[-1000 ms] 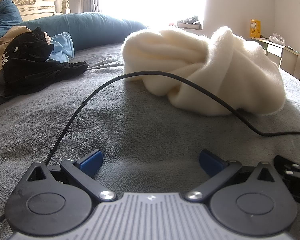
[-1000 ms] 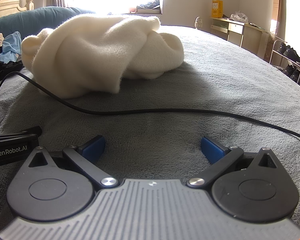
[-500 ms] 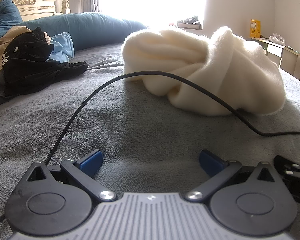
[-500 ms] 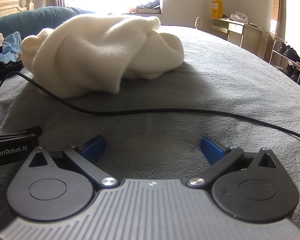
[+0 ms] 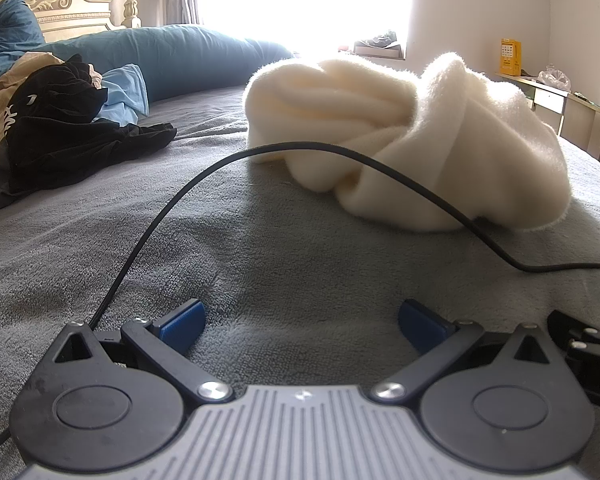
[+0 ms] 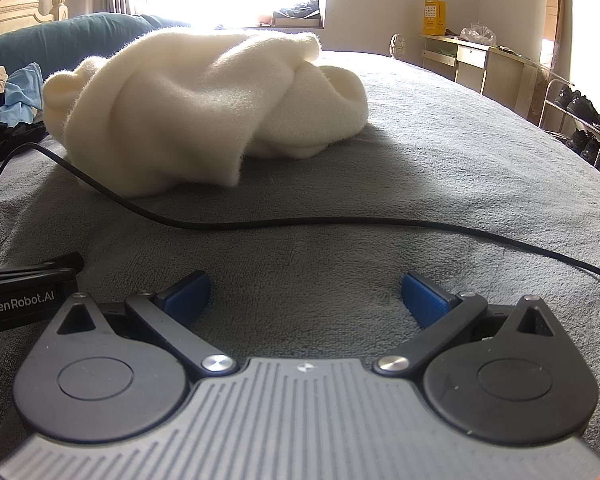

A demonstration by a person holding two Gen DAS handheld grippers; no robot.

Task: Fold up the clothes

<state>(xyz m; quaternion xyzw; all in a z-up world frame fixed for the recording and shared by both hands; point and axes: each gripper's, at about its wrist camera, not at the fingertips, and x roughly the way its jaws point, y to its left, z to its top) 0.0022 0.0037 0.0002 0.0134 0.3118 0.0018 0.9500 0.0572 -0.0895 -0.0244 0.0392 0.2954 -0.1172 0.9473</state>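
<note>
cream garment bunched on the bed, both grippers low and wide apart

while both cameras sit low on the grey blanket (image 5: 284, 240), much of the scene is cut off by the gripper bodies along the bottom of each view. the left gripper (image 5: 302, 326) has its blue pads spread wide with only blanket between them, gripping nothing. the right gripper (image 6: 306, 296) stands the same way, spread wide and holding nothing.

the cream garment (image 5: 412, 136) lies in a twisted heap on the blanket, ahead of both grippers and apart from them; its folds are so wound together that sleeves, collar or hem cannot be told apart, and its far side is hidden. the window behind the cream garment is blown out to white.

a black cable (image 5: 204, 176) arches in front of the cream garment and runs on across the blanket; whether it touches the cloth cannot be told. left of the cream garment lies a pile of dark clothes (image 5: 60, 132) with a light blue piece among them, partly cut off at the frame edge. right of the cream garment, in the right wrist view, a desk (image 6: 480, 60) stands by the wall, its items too small to make out.
</note>
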